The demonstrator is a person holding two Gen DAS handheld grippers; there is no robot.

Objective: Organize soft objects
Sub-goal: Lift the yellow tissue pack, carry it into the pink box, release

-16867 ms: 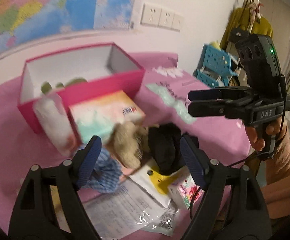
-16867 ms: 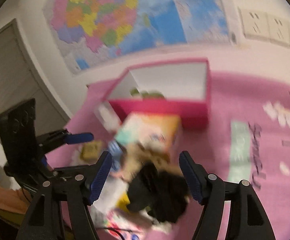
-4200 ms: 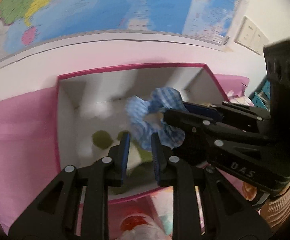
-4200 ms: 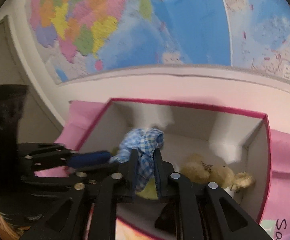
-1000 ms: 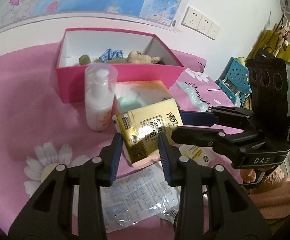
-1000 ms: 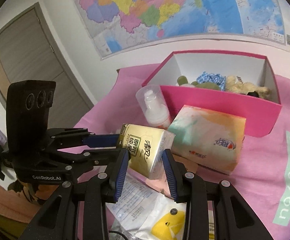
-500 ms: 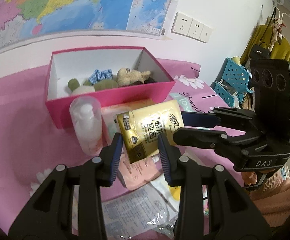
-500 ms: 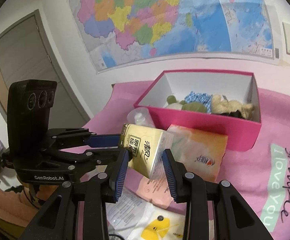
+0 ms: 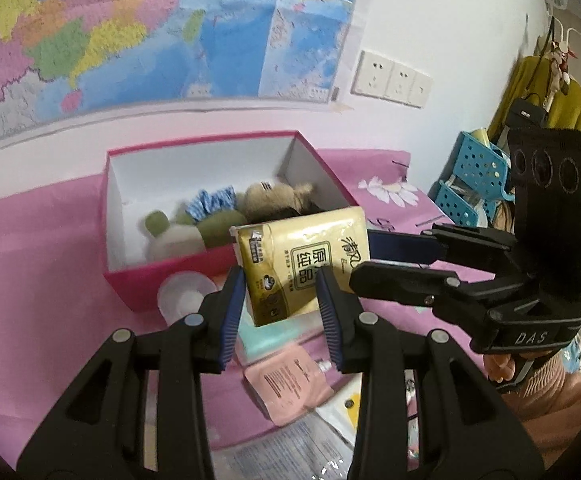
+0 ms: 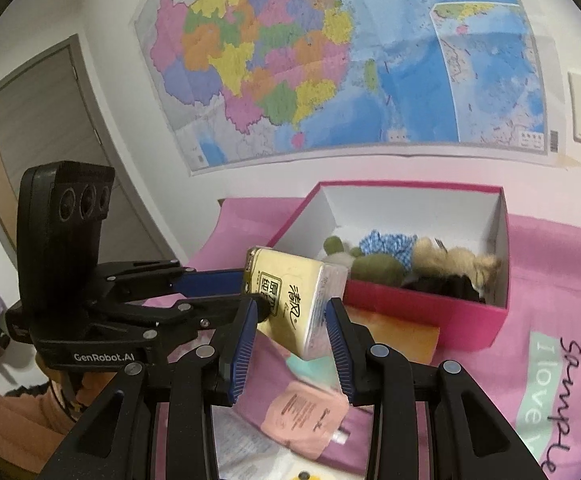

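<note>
A yellow tissue pack [image 9: 304,262] hangs in the air just in front of the pink box [image 9: 226,258]. My left gripper [image 9: 280,312] is shut on its lower end. My right gripper [image 10: 290,334] is shut on the same tissue pack [image 10: 296,300] from the other side; it shows at the right of the left wrist view [image 9: 400,258]. The pink box [image 10: 430,316] holds a blue checked cloth [image 10: 388,246], a tan plush bear [image 10: 456,262], green plush pieces [image 10: 374,266] and a black soft item [image 10: 450,286].
On the pink cloth in front of the box lie a white lotion bottle [image 9: 184,294], a pastel tissue box [image 10: 400,338], a pink pouch [image 9: 290,380] and plastic-wrapped papers [image 9: 290,448]. A blue basket [image 9: 474,182] stands at the right. A map covers the wall behind.
Both grippers have lifted the tissue pack higher and carried it toward the pink box. The table items below have dropped further down in view.
</note>
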